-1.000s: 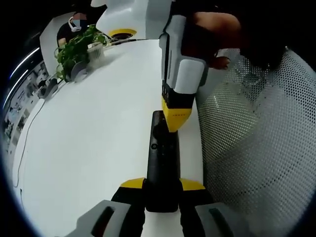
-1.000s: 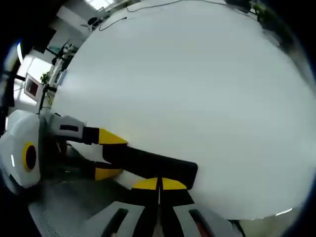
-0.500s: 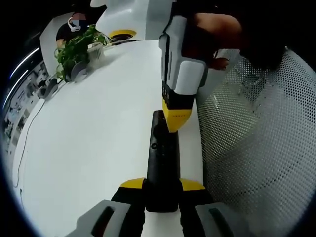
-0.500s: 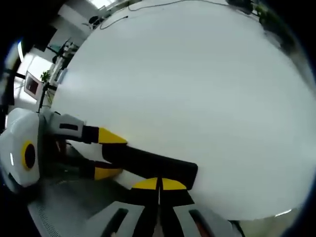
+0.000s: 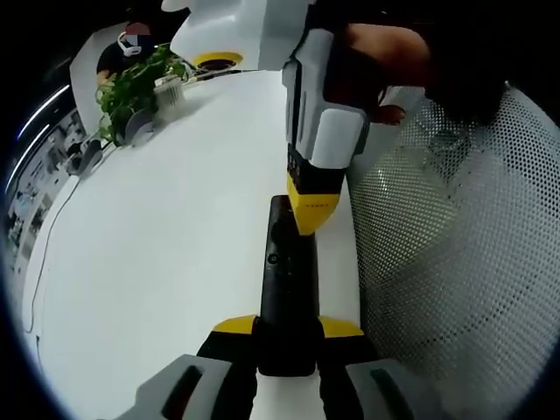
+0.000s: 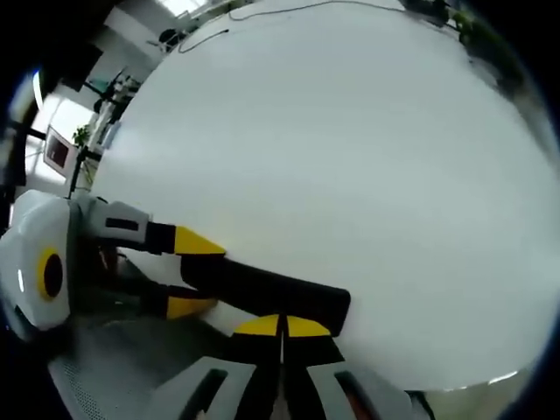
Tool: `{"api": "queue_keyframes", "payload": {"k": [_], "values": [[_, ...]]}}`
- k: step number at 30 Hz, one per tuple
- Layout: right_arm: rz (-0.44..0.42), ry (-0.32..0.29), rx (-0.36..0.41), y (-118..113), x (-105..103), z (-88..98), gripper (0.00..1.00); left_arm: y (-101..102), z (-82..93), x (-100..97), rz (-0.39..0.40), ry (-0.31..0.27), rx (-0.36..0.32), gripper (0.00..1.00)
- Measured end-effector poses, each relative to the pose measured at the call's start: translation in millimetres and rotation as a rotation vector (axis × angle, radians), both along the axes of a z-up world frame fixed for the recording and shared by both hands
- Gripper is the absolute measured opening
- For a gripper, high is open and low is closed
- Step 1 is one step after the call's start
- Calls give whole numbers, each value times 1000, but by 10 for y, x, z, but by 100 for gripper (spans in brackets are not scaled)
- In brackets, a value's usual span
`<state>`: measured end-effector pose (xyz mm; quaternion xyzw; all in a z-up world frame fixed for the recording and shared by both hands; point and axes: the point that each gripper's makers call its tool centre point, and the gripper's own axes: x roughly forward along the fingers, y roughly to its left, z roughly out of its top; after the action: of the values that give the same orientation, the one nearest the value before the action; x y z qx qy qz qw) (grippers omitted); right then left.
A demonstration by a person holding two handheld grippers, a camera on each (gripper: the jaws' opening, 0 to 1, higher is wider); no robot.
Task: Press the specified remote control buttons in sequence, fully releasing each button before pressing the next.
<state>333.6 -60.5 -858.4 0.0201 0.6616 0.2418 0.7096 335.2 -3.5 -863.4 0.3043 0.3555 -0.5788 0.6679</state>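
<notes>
A black remote control (image 5: 287, 289) lies lengthwise over the white table's edge, its near end clamped between the yellow tips of my left gripper (image 5: 287, 326). My right gripper (image 5: 312, 208) comes down from above with its yellow tips together, resting on the remote's far right side near the upper buttons. In the right gripper view the remote (image 6: 262, 291) runs across the bottom. My right gripper (image 6: 282, 326) is shut with its tips against the remote's end, nothing between them. The left gripper (image 6: 194, 275) holds it from the left.
The white table (image 5: 175, 219) stretches away to the left. A potted plant (image 5: 136, 87) stands at its far corner, next to a white and yellow device (image 5: 214, 39). A white mesh chair (image 5: 455, 245) is close on the right. A cable (image 6: 262, 13) lies at the table's far edge.
</notes>
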Motion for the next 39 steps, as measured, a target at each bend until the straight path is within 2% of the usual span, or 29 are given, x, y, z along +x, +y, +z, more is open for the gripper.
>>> {"api": "queue_keyframes", "payload": {"k": [9,27,39], "values": [[-26,19,9,4,3,15,0,2,0,-1,2,1,6,25],[-29,-59,22,50,125,63,0,2,-6,0,2,2,2,25],[-10,-60,13,64,116,35,0,1,-6,1,1,3,3,25]]}}
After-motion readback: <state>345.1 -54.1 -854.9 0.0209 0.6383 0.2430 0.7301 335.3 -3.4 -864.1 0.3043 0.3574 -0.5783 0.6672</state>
